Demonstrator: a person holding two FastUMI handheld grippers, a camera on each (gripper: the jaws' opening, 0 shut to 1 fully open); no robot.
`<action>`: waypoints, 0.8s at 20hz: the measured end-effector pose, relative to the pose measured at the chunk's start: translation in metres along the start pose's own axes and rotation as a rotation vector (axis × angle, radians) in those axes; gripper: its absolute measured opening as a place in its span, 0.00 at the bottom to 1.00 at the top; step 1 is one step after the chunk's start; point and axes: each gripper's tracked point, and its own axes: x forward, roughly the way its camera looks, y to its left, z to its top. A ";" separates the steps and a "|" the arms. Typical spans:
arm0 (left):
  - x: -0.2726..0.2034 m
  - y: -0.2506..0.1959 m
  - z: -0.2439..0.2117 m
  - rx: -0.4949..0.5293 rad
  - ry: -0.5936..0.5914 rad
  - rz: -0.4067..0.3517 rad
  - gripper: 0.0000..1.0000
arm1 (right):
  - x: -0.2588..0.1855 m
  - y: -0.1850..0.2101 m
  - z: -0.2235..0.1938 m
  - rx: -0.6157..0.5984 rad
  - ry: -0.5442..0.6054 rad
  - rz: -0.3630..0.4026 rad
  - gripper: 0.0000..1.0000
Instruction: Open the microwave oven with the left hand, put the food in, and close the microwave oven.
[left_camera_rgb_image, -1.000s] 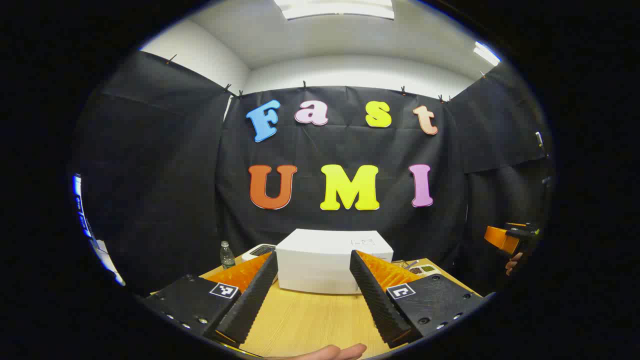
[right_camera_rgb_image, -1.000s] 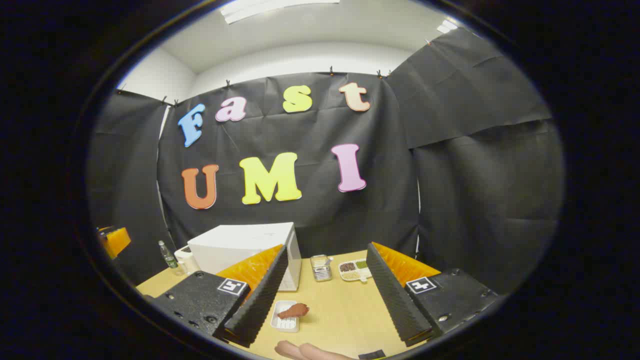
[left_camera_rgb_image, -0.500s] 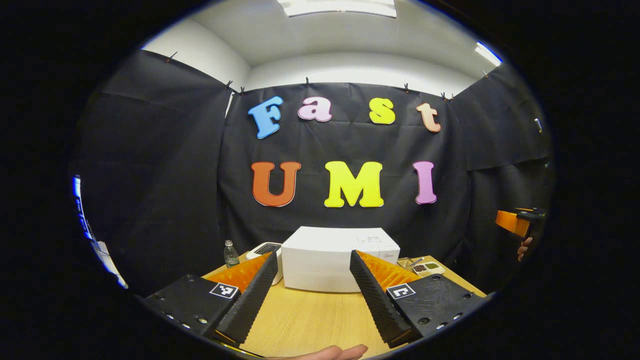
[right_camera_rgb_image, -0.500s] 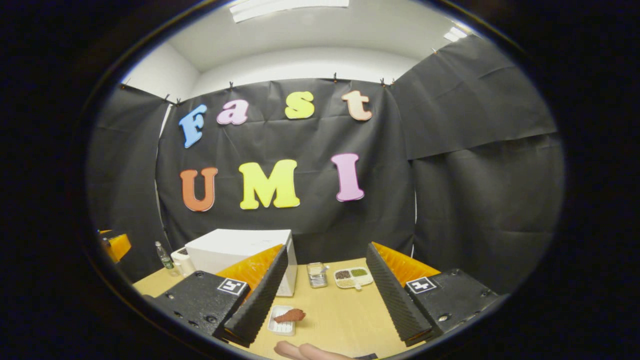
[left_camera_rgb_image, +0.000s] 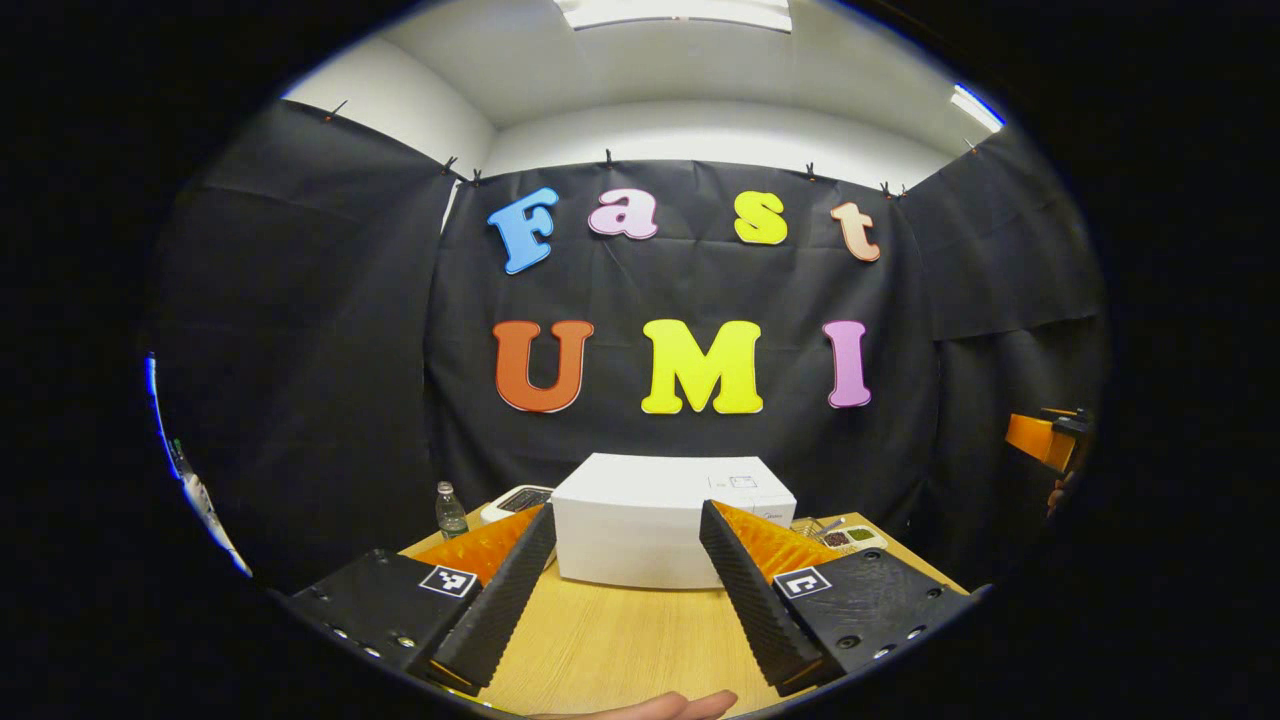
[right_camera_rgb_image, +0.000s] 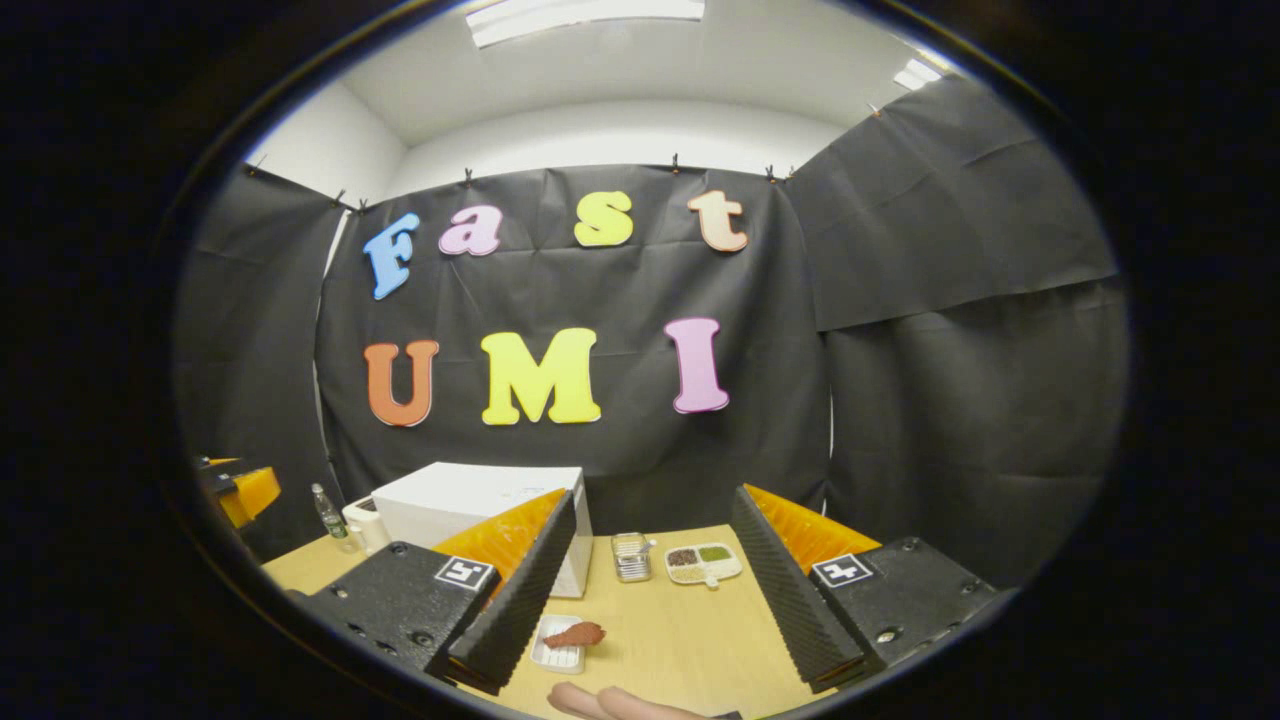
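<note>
Microwave (left_camera_rgb_image: 668, 520): door closed, on table (left_camera_rgb_image: 620, 640).
Food (right_camera_rgb_image: 574, 634): on white tray (right_camera_rgb_image: 556, 654).
Left gripper (left_camera_rgb_image: 625, 575): fingers wide, empty.
Right gripper (right_camera_rgb_image: 650, 570): fingers wide, empty.

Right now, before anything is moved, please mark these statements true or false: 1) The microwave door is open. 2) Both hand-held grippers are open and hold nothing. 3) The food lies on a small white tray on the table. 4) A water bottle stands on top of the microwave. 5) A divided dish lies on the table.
1) False: the white microwave looks closed.
2) True: the left hand-held gripper and the right hand-held gripper both stand open and hold nothing.
3) True: the reddish-brown food lies on the small white tray.
4) False: the water bottle stands on the table beside the microwave.
5) True: the divided dish lies there.
</note>
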 end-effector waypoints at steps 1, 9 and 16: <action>0.002 -0.006 -0.001 0.001 0.004 -0.014 0.81 | 0.000 0.001 0.001 -0.002 -0.006 0.007 0.92; 0.032 -0.043 -0.009 -0.005 0.002 -0.088 0.92 | 0.014 -0.006 0.002 0.005 -0.040 0.025 0.92; 0.087 -0.061 -0.048 -0.043 0.015 -0.112 0.92 | 0.031 -0.016 -0.010 0.004 -0.032 0.029 0.92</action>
